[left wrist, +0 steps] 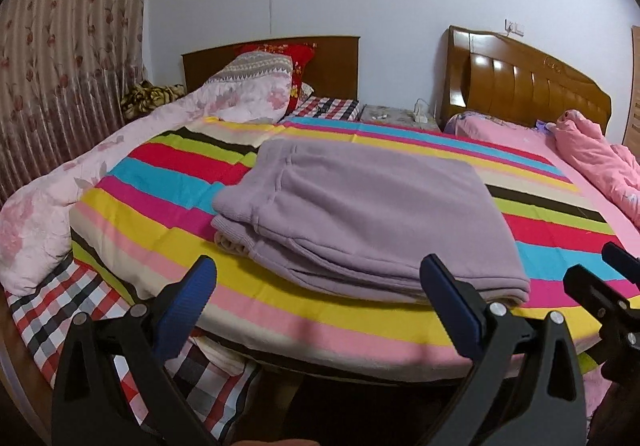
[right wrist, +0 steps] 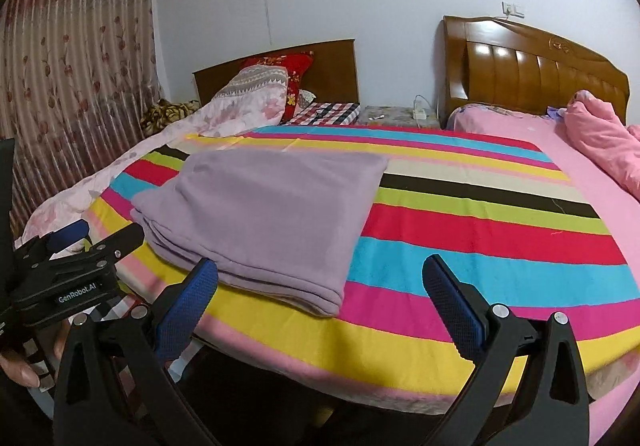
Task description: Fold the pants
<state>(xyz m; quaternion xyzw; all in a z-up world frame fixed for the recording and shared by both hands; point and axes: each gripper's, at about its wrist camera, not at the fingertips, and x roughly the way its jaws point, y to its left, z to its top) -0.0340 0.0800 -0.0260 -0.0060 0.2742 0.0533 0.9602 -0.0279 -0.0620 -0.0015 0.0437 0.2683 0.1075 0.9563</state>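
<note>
Here, folded lilac pants on striped bed, long axis leftward-away, waistband seam visible only in left view, left hand-held gripper and right hand-held gripper both spread, empty.

You are looking at a bed wearing a checked sheet, with a striped blanket spreading across it. Folded lilac pants are lying on the blanket; a floral quilt is bunching along its left side.

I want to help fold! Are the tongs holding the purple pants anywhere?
No. Both tongs, left and right, are open and empty; the pants lie folded on the striped blanket.
</note>
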